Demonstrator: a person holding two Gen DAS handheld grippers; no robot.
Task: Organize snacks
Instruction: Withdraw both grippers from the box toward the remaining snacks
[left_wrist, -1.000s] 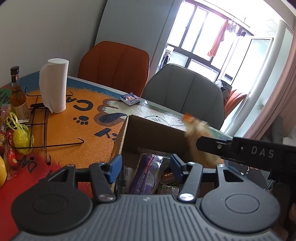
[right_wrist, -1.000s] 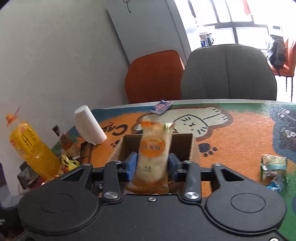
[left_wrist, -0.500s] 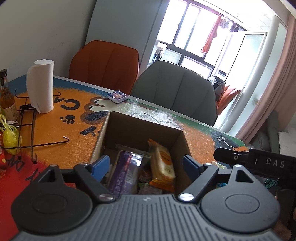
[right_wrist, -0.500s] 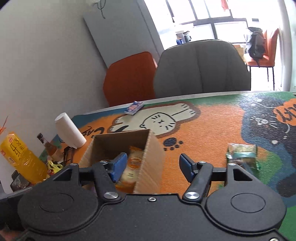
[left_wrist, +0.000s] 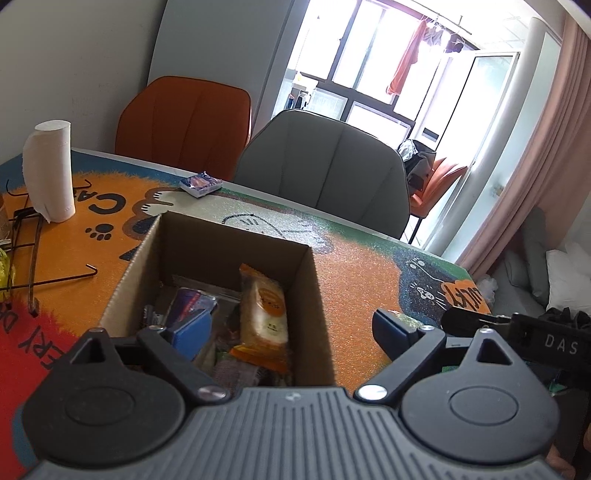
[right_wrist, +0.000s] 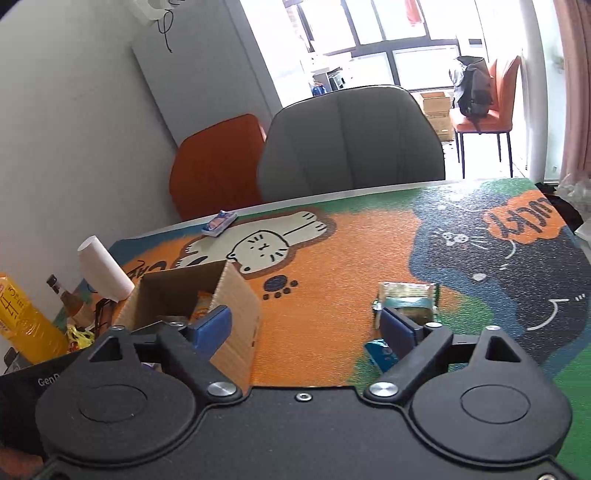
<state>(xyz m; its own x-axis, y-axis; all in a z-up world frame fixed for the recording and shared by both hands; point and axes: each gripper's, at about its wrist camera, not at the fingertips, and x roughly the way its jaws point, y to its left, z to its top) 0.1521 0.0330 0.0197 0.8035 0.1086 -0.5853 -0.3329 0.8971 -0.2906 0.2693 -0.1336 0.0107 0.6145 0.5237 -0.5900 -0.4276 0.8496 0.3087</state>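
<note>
An open cardboard box (left_wrist: 236, 236) stands on the cat-print mat and shows in the right wrist view (right_wrist: 236, 295) too. Inside lie an orange-and-white snack pack (left_wrist: 264, 310), a purple pack (left_wrist: 188, 301) and other wrappers. My left gripper (left_wrist: 291, 328) is open and empty, straddling the box's right wall. My right gripper (right_wrist: 306, 325) is open and empty, just right of the box. A green snack pack (right_wrist: 406, 299) lies on the mat by its right finger, with a blue pack (right_wrist: 380, 354) nearer.
A paper towel roll (left_wrist: 48, 170), wire hangers (left_wrist: 33, 258) and a small blue packet (left_wrist: 201, 183) are on the mat. Bottles (right_wrist: 22, 321) stand at the far left. An orange chair (left_wrist: 184, 122) and a grey chair (left_wrist: 325, 166) line the far edge.
My right gripper let go of the orange-and-white pack into the box, opened wide and swung right toward the green pack. My left gripper opened and shifted right along the box.
</note>
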